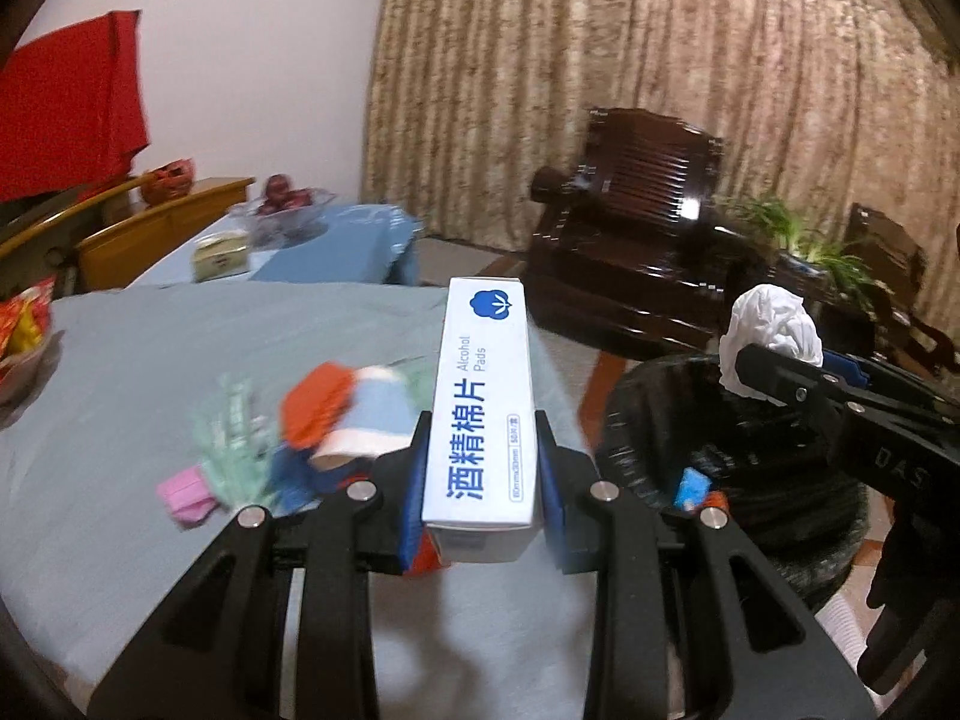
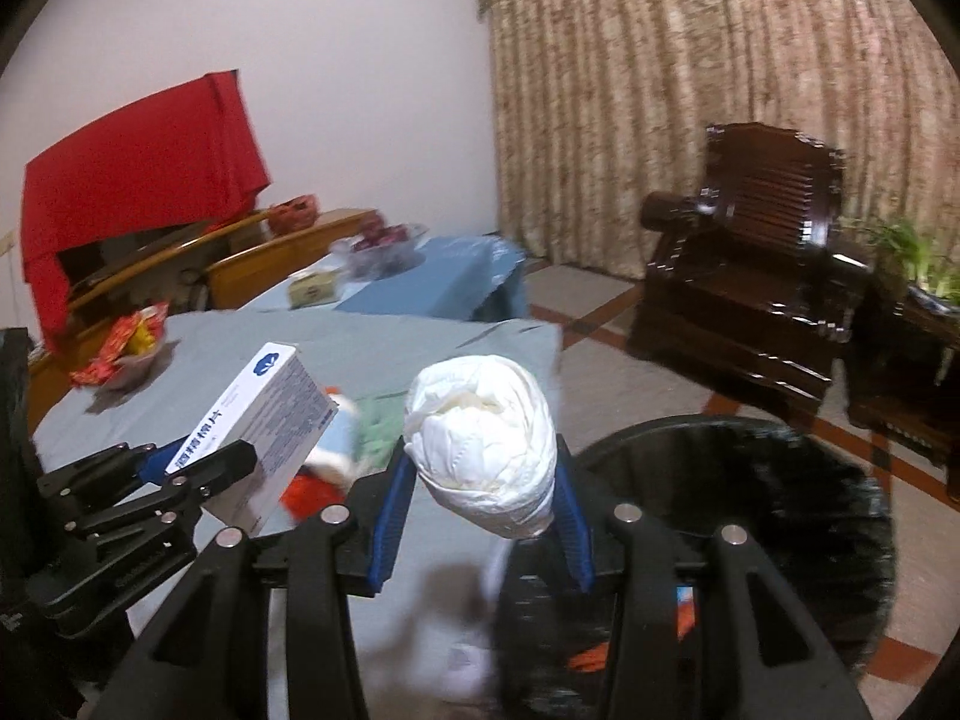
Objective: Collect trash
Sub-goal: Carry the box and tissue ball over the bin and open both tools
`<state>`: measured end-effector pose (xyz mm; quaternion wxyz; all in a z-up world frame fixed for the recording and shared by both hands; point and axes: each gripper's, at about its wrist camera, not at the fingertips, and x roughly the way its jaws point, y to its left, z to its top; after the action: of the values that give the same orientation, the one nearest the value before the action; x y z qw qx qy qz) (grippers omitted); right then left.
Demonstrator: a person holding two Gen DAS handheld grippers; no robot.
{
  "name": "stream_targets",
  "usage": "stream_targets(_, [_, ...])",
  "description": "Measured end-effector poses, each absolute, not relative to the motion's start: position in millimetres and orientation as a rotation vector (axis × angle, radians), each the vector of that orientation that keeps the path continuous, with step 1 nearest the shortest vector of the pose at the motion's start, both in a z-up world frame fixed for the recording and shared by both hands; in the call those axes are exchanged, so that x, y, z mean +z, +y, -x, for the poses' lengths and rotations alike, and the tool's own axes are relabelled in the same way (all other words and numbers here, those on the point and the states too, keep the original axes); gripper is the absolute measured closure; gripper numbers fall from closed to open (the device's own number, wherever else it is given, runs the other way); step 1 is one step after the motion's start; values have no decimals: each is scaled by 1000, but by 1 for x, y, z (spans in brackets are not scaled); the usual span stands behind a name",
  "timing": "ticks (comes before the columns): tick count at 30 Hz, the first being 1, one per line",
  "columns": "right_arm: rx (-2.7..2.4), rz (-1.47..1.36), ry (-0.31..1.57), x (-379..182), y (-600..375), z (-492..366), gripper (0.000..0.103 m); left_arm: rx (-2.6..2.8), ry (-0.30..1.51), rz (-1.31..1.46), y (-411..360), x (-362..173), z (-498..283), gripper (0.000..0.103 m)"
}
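Note:
My left gripper [image 1: 483,468] is shut on a long white box of alcohol pads [image 1: 483,402], held above the table's near edge; the same box [image 2: 264,426] shows at the left of the right wrist view. My right gripper [image 2: 480,486] is shut on a crumpled white tissue ball [image 2: 480,438], also seen in the left wrist view as a white wad [image 1: 771,324] over the rim of the black-lined trash bin [image 1: 732,456]. More trash lies on the table: an orange and blue paper cup [image 1: 354,414], a green wrapper [image 1: 231,438] and a pink packet [image 1: 186,495].
The table [image 1: 120,372] has a pale blue cloth. A snack bowl [image 1: 24,336] stands at its left edge. Behind it a second table carries a fruit bowl [image 1: 288,210] and a tissue box [image 1: 219,255]. A dark wooden armchair [image 1: 636,228] and plants [image 1: 810,240] stand right of the bin.

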<state>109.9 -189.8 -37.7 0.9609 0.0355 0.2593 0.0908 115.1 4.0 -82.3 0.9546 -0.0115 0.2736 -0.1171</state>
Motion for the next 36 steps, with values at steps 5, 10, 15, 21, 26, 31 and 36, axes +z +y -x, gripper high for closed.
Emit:
stream_targets(5, [98, -93, 524, -36, -230, -107, 59, -328, 556, 8, -36, -80, -127, 73])
stream_targets(10, [11, -110, 536, -41, -271, -105, 59, -412, 564, -18, -79, -82, -141, 73])
stream_targets(15, [-62, -123, 549, -50, -306, -102, 58, -482, 573, -47, -119, -88, -153, 73])
stream_targets(21, [-118, -125, 570, -61, -333, -103, 55, -549, 590, -73, -157, -96, -164, 70])
stream_targets(26, [-177, -119, 568, -66, -345, -97, 20, -594, 595, -74, -170, -102, -167, 47])
stream_targets(31, [-195, -129, 546, -64, -348, -88, 6, -562, 581, -76, -156, -102, -161, 25])
stream_targets(36, [-154, -135, 545, -61, -328, -87, 6, -481, 554, -76, -126, -92, -149, 12])
